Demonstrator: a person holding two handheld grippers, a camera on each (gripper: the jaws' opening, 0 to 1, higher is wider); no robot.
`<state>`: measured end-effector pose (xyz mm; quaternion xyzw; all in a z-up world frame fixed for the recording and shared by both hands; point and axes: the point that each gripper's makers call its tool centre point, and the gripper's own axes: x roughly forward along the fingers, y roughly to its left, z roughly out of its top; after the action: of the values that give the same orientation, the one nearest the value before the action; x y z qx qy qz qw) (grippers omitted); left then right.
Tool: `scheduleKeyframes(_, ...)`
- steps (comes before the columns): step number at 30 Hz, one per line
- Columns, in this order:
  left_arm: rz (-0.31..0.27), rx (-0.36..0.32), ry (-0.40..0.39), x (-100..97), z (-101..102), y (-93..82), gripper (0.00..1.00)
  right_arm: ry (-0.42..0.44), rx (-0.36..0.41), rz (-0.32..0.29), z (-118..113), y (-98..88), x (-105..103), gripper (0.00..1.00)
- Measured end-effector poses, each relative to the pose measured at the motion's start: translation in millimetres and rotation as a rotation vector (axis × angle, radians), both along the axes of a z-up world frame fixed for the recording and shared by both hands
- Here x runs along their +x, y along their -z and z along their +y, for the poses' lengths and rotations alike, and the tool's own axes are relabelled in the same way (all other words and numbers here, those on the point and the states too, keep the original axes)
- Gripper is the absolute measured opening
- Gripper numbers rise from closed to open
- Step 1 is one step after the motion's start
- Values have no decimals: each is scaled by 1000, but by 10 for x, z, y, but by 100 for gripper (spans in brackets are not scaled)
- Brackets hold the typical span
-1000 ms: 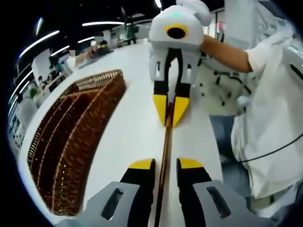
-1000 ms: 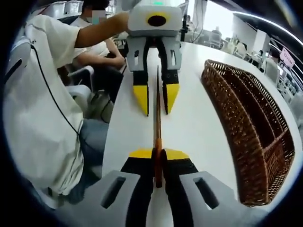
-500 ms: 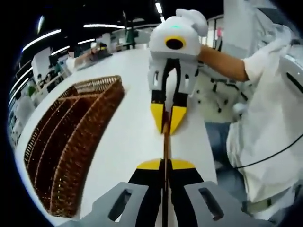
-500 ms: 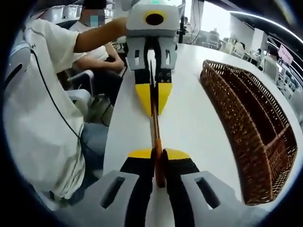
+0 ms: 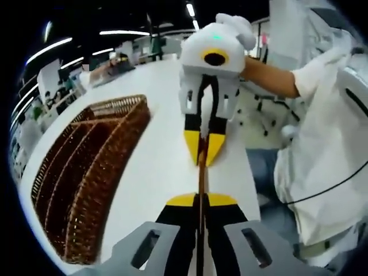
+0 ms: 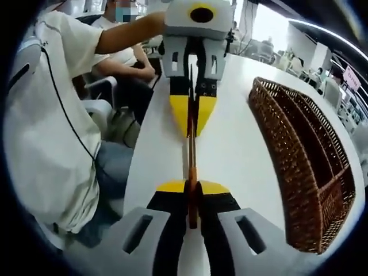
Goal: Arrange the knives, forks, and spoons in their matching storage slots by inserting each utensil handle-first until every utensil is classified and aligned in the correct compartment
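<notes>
A thin utensil with a brown-orange handle and a metal shaft hangs level over the white table, seen edge-on; its kind is unclear. My left gripper is shut on one end, and in the right gripper view the same left gripper pinches the metal shaft. My right gripper is shut on the handle end; in the left gripper view the right gripper faces me with its yellow tips closed on the utensil. The wicker basket with long compartments lies beside us.
In the right gripper view the wicker basket lies to the right on the white table. A person in a white shirt stands at the table's edge, a black cable hanging across the shirt. Other people sit at the far end.
My left gripper's jaws, apart a second ago, have closed on the utensil. The right gripper has kept its grip. Both grippers now stand slightly closer together.
</notes>
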<state>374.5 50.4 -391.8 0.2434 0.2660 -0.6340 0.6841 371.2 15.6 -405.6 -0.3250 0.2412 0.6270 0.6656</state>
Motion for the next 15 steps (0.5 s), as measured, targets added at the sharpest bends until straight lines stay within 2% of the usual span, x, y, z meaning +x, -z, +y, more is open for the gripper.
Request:
scheduleKeyframes(2,-14,19,-3,7,14,39,6,8,-1,2,-3,0,17,5)
scheduleKeyframes(4,-57,34,-4,36,40,62,15,24,1,14,-22,0,12,5)
scheduleKeyframes(5,-53,32,-7,26,47,64,17,39,2,35,-63,1,47,5)
scheduleKeyframes(8,-70,8,-34,-56,50,21,31,41,10,7,-114,-12,121,5)
scheduleKeyframes(10,-142,-26,-86,42,88,-70,44,68,32,0,-109,-27,136,5)
scheduleKeyframes(13,-166,-76,-165,120,140,-173,56,101,59,13,-124,-34,109,5)
scheduleKeyframes(14,-185,-122,-235,192,178,-267,60,119,63,12,-143,-42,77,5)
scheduleKeyframes(15,-201,-133,-267,225,208,-308,66,134,70,22,-149,-48,83,5)
